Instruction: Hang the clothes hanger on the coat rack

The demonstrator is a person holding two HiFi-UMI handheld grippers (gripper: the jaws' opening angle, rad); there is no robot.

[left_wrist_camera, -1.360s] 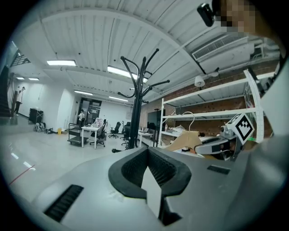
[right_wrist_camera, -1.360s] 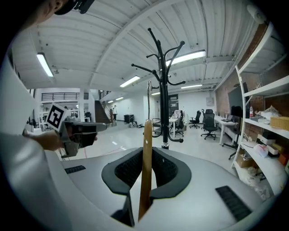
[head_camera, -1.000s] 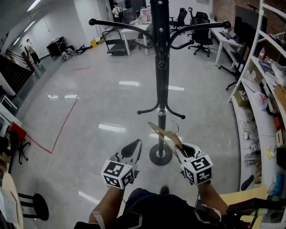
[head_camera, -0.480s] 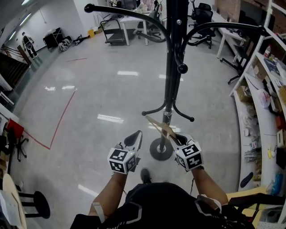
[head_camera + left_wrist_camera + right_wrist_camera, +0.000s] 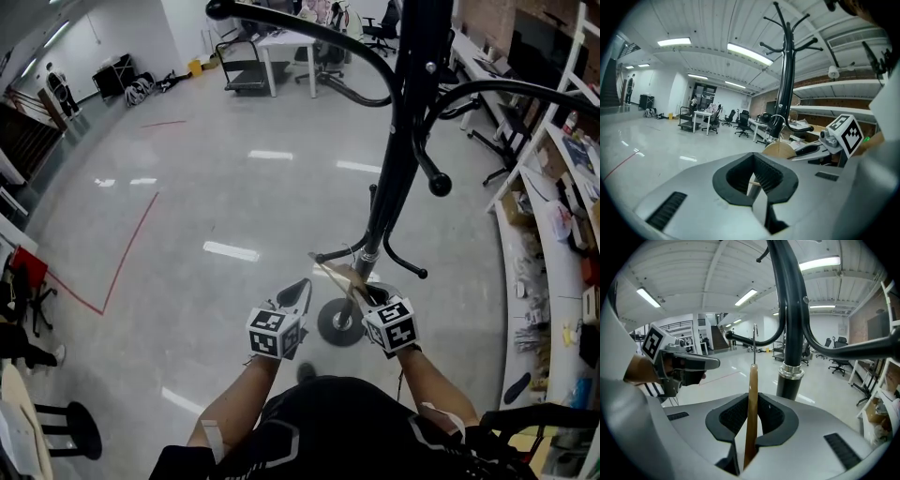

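The black coat rack (image 5: 405, 122) rises just ahead of me, its curved arms (image 5: 300, 26) spreading overhead and its round base (image 5: 339, 323) on the floor. My right gripper (image 5: 371, 296) is shut on a wooden clothes hanger (image 5: 337, 273), held close in front of the pole above the base. In the right gripper view the hanger (image 5: 751, 394) stands edge-on between the jaws, its metal hook (image 5: 754, 341) pointing up beside the pole (image 5: 790, 333). My left gripper (image 5: 298, 292) is shut with nothing in it, just left of the hanger.
Shelving (image 5: 562, 178) with clutter runs along the right. A black stool (image 5: 73, 429) stands at the lower left near a red floor line (image 5: 122, 272). Desks and office chairs (image 5: 281, 52) stand far back. The rack's low hooks (image 5: 412, 272) jut out near my right gripper.
I have come closer to the coat rack; its arms are now overhead. Both grippers moved forward, the hanger still held in the right one and now nearer the pole.
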